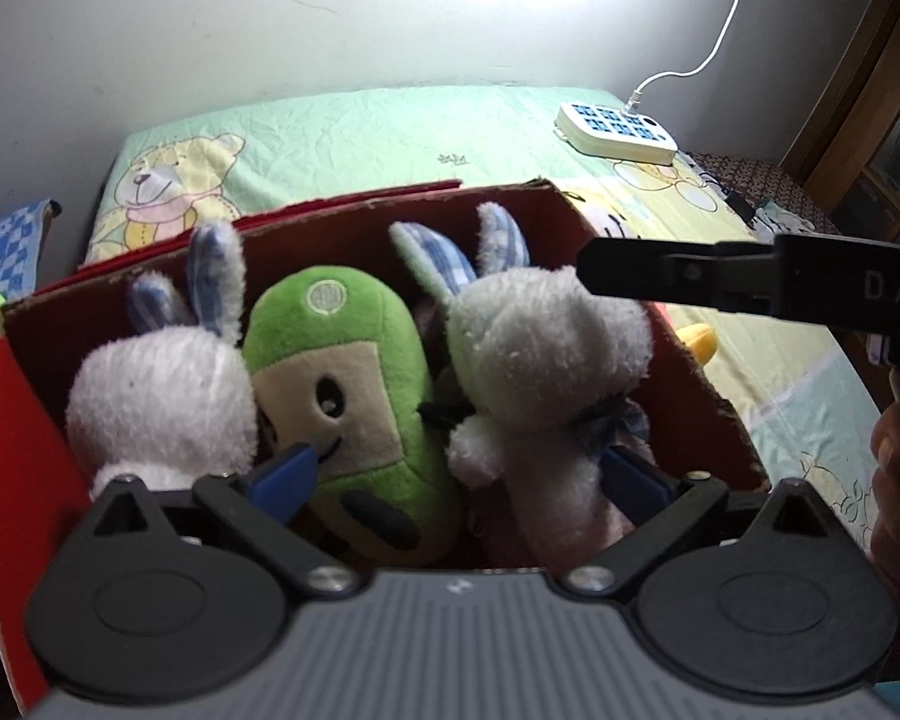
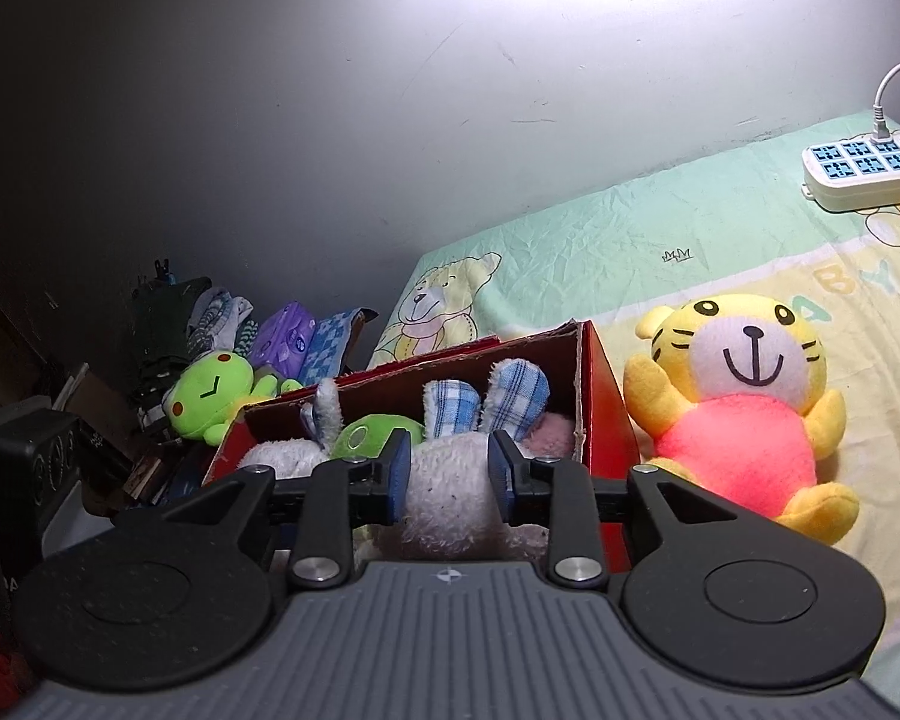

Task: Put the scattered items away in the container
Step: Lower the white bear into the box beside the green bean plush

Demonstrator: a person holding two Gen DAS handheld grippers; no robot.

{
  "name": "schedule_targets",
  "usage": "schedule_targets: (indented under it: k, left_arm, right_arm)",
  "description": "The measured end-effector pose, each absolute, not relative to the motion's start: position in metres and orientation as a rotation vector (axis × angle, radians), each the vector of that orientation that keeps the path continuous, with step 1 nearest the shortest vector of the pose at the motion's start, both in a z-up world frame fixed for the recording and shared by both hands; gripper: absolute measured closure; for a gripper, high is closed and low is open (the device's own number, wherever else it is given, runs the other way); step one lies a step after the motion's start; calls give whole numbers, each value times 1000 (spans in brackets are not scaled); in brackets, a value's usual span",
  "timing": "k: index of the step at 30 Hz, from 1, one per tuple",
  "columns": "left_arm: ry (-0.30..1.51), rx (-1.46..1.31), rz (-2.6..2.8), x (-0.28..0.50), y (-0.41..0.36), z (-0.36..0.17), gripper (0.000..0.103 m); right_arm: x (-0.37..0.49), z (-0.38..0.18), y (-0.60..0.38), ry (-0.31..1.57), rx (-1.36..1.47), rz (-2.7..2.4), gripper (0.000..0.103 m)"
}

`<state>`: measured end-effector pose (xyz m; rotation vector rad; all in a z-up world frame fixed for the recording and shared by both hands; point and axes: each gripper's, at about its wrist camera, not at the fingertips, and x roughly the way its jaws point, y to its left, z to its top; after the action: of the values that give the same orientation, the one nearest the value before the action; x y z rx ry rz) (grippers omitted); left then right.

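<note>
Red box (image 2: 606, 420) holds plush rabbits — right claw (image 2: 450, 471) pinches one (image 2: 450, 498); left claw (image 1: 468, 474) wide.

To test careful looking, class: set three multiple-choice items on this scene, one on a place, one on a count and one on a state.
1. The tiger lies: A in the box; B on the bed beside the box; C on the floor.
2. Rabbits in the box: A one; B four; C two.
3. The left gripper is: A open; B shut on a frog; C shut on a cable.

Answers:
1. B: it rests on the sheet, against the box's outer wall.
2. C: two white heads with checked ears show.
3. A: its jaws stand wide apart and press on nothing.
</note>
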<state>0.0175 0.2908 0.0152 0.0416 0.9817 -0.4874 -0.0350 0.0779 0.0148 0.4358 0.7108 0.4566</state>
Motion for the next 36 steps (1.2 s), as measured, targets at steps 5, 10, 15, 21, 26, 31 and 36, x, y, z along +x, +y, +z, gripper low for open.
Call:
schedule_targets:
  k: [5,10,15,21,26,31,36]
  left_arm:
    - [976,57,-459,14,292,17,2]
    - [993,51,-430,15,295,16,0]
    - [1003,52,-411,15,295,16,0]
    - [994,94,-375,10,291,21,1]
    - [978,116,-342,7,293,25,1]
    - [973,120,-313,4,298,27,1]
    - [964,144,-281,1,300,27,1]
  right_arm:
    - [-39,15,77,696,460,452,65]
    - [-44,16,79,689,471,461,65]
    - [-46,14,83,698,465,466,64]
    - [-51,15,82,691,465,451,64]
    - [-55,19,79,674,486,459,64]
    - [-58,19,87,687,472,494,64]
    - [-58,14,97,721,454,503,63]
